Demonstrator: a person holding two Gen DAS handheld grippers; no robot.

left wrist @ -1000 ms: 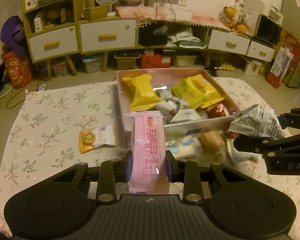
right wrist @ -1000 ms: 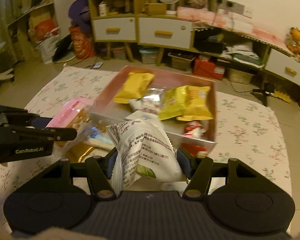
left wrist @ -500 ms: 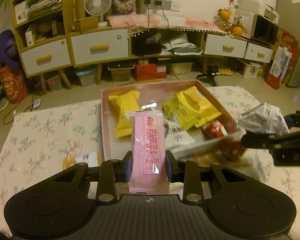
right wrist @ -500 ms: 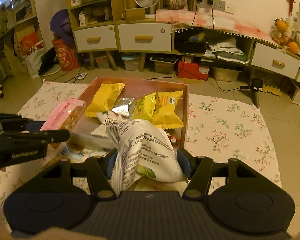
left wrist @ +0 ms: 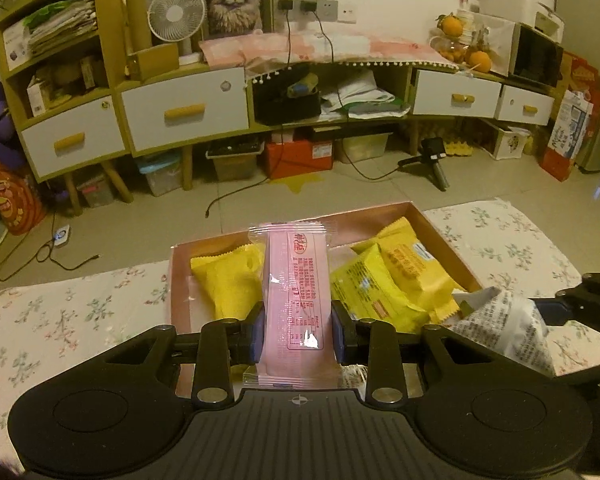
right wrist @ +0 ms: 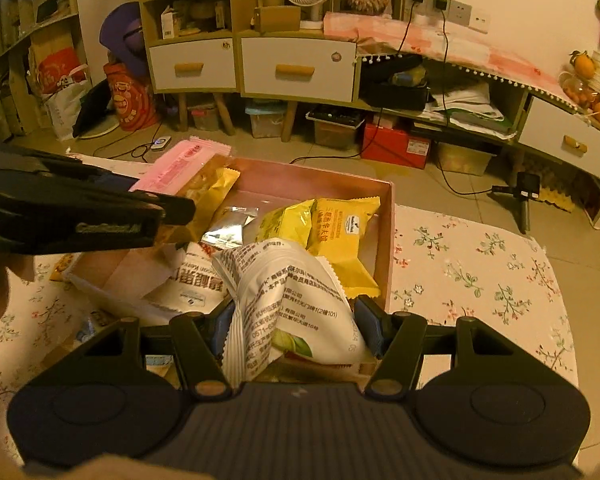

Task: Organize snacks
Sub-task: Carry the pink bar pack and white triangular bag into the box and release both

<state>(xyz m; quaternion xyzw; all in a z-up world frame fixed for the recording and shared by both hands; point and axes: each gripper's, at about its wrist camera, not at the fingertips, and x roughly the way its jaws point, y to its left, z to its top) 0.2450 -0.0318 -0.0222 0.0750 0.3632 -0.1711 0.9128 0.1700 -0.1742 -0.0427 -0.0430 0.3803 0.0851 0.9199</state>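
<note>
Left wrist view: left gripper (left wrist: 296,334), jaws clamped on an upright pink wafer pack (left wrist: 296,304) with red print. Beyond, pink tray (left wrist: 180,280) on the floral counter (left wrist: 60,320) holds yellow packs (left wrist: 404,280). Right gripper (right wrist: 294,320), jaws pinching a white crinkled bag (right wrist: 288,292), black text. Both packs now hang over the tray, nearer than a second ago. Cabinets (left wrist: 180,112) behind.

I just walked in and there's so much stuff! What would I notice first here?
First, the pink snack packet, standing upright, pinched in the left hand-held gripper over the pink box. Next, the white printed snack bag, clamped in the right hand-held gripper at the box's near right corner. Inside the box lie bright yellow snack packs.
</note>
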